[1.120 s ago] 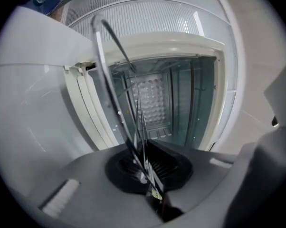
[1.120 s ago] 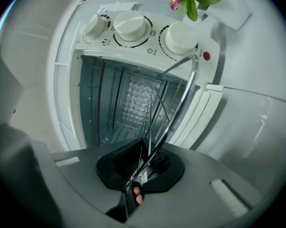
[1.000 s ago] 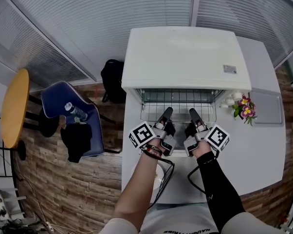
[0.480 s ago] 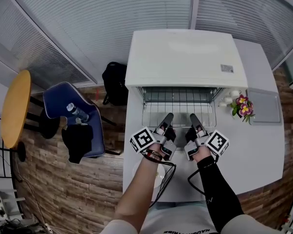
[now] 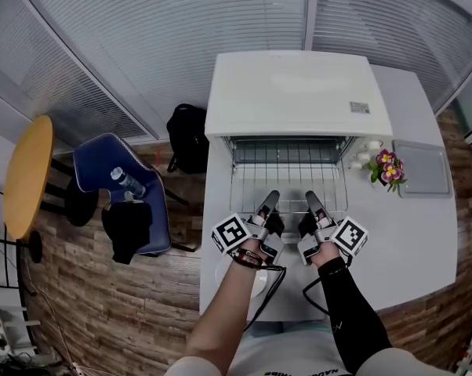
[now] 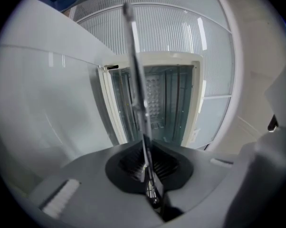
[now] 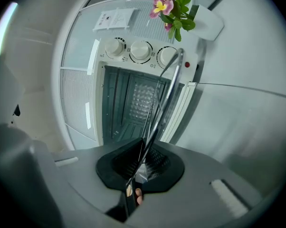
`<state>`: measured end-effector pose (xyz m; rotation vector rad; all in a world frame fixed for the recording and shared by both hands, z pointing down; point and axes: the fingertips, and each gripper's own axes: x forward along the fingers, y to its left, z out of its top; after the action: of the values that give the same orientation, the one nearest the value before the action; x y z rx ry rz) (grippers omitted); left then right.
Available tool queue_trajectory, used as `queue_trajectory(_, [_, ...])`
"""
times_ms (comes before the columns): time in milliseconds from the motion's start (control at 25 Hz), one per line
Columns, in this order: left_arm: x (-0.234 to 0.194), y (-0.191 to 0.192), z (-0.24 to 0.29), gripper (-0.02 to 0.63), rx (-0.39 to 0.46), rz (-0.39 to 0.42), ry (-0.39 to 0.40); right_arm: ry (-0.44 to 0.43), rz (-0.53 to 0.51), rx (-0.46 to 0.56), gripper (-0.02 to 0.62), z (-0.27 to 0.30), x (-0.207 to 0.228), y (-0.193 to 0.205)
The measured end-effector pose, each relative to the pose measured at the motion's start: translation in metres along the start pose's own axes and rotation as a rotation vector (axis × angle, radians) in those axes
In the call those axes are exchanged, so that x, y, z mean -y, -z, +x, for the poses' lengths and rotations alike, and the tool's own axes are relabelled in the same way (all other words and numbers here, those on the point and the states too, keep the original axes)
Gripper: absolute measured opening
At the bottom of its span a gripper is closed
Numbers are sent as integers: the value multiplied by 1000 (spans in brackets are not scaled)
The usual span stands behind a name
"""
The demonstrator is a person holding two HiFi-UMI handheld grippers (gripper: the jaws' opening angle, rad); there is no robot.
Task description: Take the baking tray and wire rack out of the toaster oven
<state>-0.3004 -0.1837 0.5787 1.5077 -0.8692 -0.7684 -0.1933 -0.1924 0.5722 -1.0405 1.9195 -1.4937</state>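
The white toaster oven (image 5: 299,92) stands on the white table (image 5: 424,233) with its door down. Its wire rack (image 5: 287,180) sticks well out of the opening, level. My left gripper (image 5: 272,199) is shut on the rack's front edge left of the middle, and my right gripper (image 5: 310,199) is shut on it right of the middle. In the left gripper view the rack (image 6: 136,80) runs edge-on from the left gripper (image 6: 145,163) towards the oven cavity. The right gripper view shows the rack (image 7: 164,89) the same way, pinched in the right gripper (image 7: 140,160). A grey flat tray (image 5: 422,168) lies on the table at right.
A small pot of pink and yellow flowers (image 5: 385,165) stands right of the oven, beside the tray. Left of the table are a blue chair (image 5: 114,190) with a bottle and dark clothing, a black bag (image 5: 187,135) and a round yellow table (image 5: 24,175).
Both grippers have drawn back towards the person with the rack between them. More of the rack now shows outside the oven.
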Motion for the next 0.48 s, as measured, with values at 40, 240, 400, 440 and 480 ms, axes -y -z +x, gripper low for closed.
queue_trajectory(40, [1,2,-2,60,-2,-2,-1,-11,2,2,4,-1,-1,1])
queue_trajectory(240, [3,7,-10,60,0,1,-5,-5,-2,0,3,-10,0,5])
queue_trajectory(400, [2,10,-12,60,-6,10,0,8,-17,-3,3,-15,2,5])
queue_trajectory(440, [2,11,-13,60,-6,11,-1,2,-13,-3,3,-16,2,6])
queue_trajectory(480, [3,11,-14,60,-6,11,-1,-2,-9,-3,3,-17,2,8])
